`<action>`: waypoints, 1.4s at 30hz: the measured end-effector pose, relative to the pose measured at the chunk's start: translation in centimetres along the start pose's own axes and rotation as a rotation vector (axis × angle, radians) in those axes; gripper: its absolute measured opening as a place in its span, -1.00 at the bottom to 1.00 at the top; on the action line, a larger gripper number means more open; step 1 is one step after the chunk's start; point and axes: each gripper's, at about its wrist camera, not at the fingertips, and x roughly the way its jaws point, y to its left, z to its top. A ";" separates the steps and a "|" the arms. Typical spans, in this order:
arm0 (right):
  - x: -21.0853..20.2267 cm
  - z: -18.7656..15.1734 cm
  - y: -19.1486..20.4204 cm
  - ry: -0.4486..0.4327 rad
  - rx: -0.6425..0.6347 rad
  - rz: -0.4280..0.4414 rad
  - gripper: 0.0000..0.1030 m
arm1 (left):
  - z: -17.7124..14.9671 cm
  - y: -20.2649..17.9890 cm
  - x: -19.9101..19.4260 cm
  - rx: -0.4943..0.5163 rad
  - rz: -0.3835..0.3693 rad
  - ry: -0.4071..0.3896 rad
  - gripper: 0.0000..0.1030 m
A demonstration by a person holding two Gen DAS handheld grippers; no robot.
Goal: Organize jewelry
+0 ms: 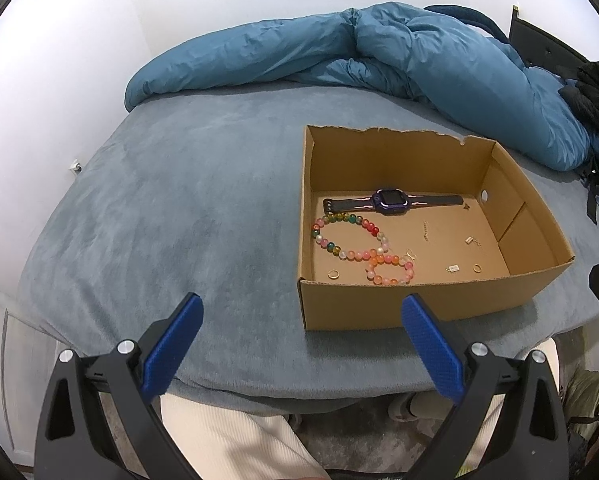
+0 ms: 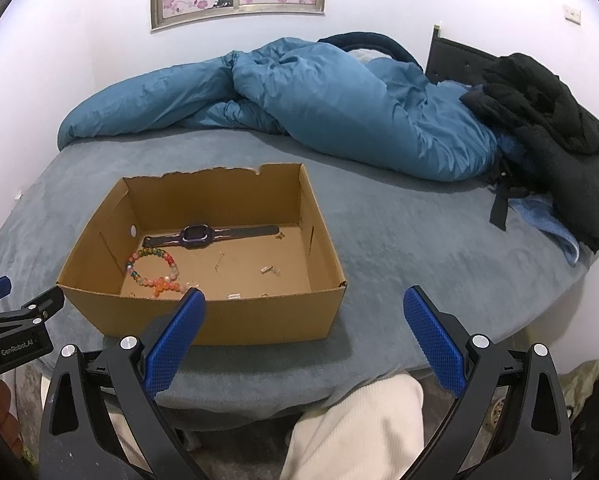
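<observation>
Jewelry [image 1: 363, 246] lies in box [image 1: 419, 308], beyond both empty, spread jaws.

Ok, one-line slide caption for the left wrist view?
Open left gripper hovers before a cardboard box on the bed, holding a purple watch, beaded bracelets and small gold pieces.

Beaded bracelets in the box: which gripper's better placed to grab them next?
Left, probably. The beaded bracelets lie at the left end of the cardboard box, the side nearer the left gripper. The right gripper sits toward the box's other end. Both are open and empty.
</observation>
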 end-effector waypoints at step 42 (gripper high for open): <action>-1.1 -0.6 1.1 0.000 -0.012 0.006 0.85 | -0.9 0.9 -1.2 -0.020 0.010 -0.006 0.89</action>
